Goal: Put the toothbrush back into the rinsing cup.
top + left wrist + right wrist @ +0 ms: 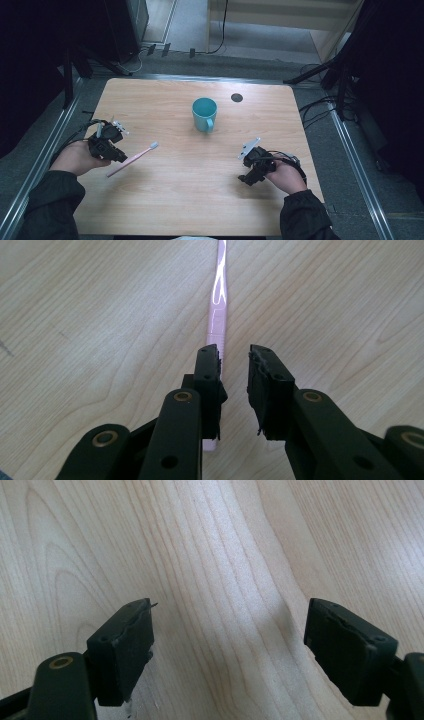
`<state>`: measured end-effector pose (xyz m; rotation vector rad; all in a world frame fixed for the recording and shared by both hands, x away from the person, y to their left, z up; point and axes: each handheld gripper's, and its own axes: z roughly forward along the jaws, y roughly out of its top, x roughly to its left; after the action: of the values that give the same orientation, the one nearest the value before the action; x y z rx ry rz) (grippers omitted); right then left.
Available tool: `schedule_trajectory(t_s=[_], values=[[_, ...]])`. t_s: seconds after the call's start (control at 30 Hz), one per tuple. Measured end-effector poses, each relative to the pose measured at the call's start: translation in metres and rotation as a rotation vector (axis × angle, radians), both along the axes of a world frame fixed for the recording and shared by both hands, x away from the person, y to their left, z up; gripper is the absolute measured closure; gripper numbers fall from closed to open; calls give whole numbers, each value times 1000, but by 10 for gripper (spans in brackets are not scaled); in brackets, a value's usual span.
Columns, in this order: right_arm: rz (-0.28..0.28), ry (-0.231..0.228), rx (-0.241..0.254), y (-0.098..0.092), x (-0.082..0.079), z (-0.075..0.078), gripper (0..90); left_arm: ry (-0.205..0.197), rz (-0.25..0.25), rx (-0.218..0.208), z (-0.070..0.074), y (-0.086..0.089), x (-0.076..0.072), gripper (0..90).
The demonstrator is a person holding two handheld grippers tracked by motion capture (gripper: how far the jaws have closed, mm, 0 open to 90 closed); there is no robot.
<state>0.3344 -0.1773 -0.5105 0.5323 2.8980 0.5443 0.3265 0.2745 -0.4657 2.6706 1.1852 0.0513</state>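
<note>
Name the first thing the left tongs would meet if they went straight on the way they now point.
Probably the pink toothbrush: its handle runs ahead from beside the left tongs. They also tilt toward the table, so the wood may come first; depth is unclear.

Light wooden table (pixel 165 200) with a metal edge rail, on grey carpet floor (pixel 350 200). Beyond the table: black stand legs (pixel 312 74), cables (pixel 220 30), pale wooden panel (pixel 285 12). Dark either side.

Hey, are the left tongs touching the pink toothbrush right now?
Cannot tell. In the left gripper view the left tongs stand slightly parted, and the pink toothbrush runs under the left-hand jaw's edge; no plain gap or contact shows there.
</note>
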Motion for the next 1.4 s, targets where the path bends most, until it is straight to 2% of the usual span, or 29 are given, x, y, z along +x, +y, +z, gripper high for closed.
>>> schedule_trajectory(t_s=[0.07,0.2,0.6,0.67,1.4], values=[[1,-2,3,-1,0,0,199,14,-12,25,-4,-1,2,743],[-4,-1,1,-3,-2,0,199,31,-14,44,-10,-1,5,742],[-12,-2,0,-6,-6,-1,199,61,-14,31,-22,0,14,743],[-17,1,-3,-6,-7,0,199,63,-2,25,-22,0,14,744],[-30,0,-3,-13,-12,-1,199,93,-28,72,-35,-8,23,734]])
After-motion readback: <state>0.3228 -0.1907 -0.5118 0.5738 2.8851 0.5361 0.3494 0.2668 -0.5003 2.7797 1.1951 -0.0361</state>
